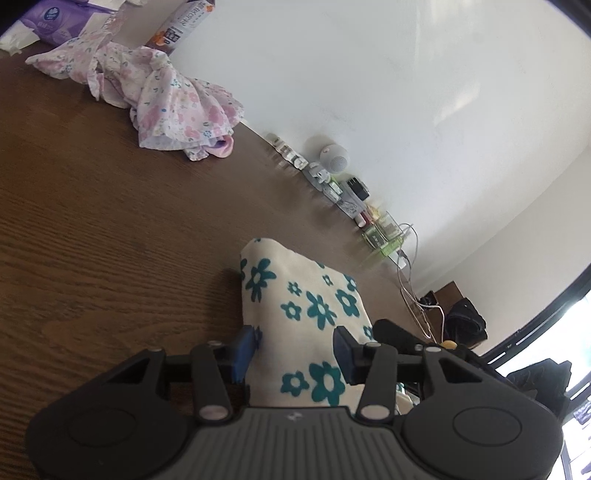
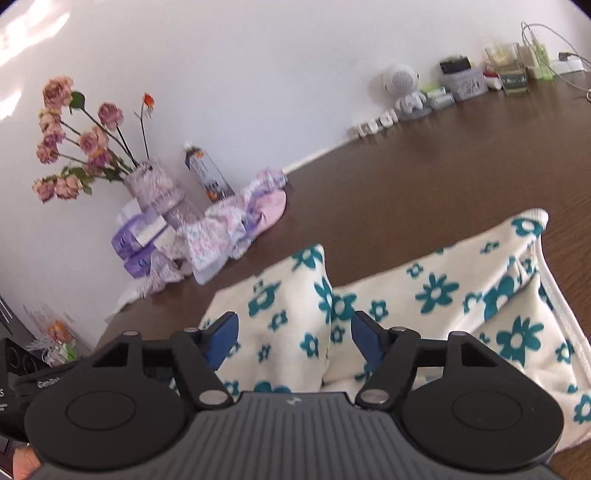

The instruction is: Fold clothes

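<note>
Dark wood-grain table (image 1: 92,229) runs up to a white wall (image 1: 369,74) in the left wrist view. At 6 o'clock the left gripper (image 1: 295,347) has its blue-padded fingers (image 1: 245,347) spread, a folded cream cloth with teal flowers (image 1: 303,306) passing between them; whether the pads touch the fabric cannot be told. A crumpled pink floral garment (image 1: 166,99) lies at 11 o'clock, well apart, beside purple tissue packs (image 1: 55,18). Small clutter, a round white speaker (image 1: 334,157) among it, lines the wall at 2 o'clock.

From the right wrist, the same brown table meets the wall. The right gripper (image 2: 293,334) at 6 o'clock stands spread over a raised fold of the flowered cloth, which stretches out to 3 o'clock. A vase of faded pink roses (image 2: 147,184) stands at 10 o'clock, a bottle (image 2: 208,177) beside it, the pink garment just in front.
</note>
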`<action>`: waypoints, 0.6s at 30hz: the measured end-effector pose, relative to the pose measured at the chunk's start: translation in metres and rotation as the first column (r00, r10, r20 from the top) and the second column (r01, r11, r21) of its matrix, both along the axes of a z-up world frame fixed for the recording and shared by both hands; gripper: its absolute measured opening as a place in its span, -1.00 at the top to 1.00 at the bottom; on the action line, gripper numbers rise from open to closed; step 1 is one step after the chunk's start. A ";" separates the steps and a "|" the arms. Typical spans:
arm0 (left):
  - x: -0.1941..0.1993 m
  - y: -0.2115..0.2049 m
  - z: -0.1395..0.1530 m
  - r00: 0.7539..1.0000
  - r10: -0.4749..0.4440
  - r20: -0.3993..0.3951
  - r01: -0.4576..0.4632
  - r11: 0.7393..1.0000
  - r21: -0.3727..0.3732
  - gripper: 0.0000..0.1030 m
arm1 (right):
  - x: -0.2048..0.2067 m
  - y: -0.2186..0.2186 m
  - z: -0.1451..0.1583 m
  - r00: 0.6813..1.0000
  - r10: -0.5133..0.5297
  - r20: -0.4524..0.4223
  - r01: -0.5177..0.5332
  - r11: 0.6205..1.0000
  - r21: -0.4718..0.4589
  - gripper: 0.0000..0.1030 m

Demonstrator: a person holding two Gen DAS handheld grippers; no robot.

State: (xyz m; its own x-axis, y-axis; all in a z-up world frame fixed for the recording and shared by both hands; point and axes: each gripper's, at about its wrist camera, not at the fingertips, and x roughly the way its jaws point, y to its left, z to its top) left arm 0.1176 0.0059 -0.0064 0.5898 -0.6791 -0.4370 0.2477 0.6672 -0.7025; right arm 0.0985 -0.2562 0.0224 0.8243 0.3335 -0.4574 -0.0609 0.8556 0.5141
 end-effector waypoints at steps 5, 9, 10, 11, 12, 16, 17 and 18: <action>0.004 -0.009 0.001 1.000 -0.009 0.012 0.009 1.000 0.012 0.13 | 0.008 0.009 -0.007 1.000 0.027 -0.014 -0.027 1.000 -0.006 0.67; 0.005 -0.008 0.001 1.000 -0.014 0.014 0.014 1.000 0.007 0.12 | 0.002 0.006 -0.001 1.000 0.019 0.009 -0.019 0.999 -0.045 0.01; 0.005 -0.007 0.001 1.000 -0.013 0.012 0.013 1.000 0.002 0.12 | 0.002 0.004 0.000 1.000 0.015 0.019 -0.014 0.999 -0.052 -0.16; 0.006 -0.007 0.001 1.000 -0.013 0.010 0.013 1.000 -0.001 0.12 | 0.002 0.003 0.002 0.999 0.014 0.035 -0.012 0.998 -0.054 -0.17; 0.005 -0.007 0.001 1.000 -0.014 0.011 0.013 1.000 0.001 0.12 | 0.004 0.003 0.002 0.999 0.015 0.041 -0.013 0.998 -0.055 -0.16; 0.005 -0.009 0.001 1.000 -0.015 0.016 0.015 1.000 0.013 0.10 | 0.017 0.007 -0.006 0.998 0.065 -0.015 -0.065 0.997 -0.032 0.70; 0.004 -0.009 0.001 1.000 -0.016 0.017 0.016 1.000 0.011 0.10 | 0.015 0.005 -0.006 0.998 0.057 -0.009 -0.057 0.998 -0.020 0.68; 0.004 -0.007 0.001 1.000 -0.018 0.017 0.018 1.000 0.007 0.10 | 0.012 0.003 -0.006 0.999 0.048 -0.003 -0.048 0.999 -0.006 0.54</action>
State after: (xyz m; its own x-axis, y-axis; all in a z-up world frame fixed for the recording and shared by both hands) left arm 0.1213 -0.0014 -0.0049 0.5849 -0.6865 -0.4321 0.2715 0.6676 -0.6932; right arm 0.1102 -0.2533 0.0166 0.8059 0.3702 -0.4621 -0.1007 0.8548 0.5091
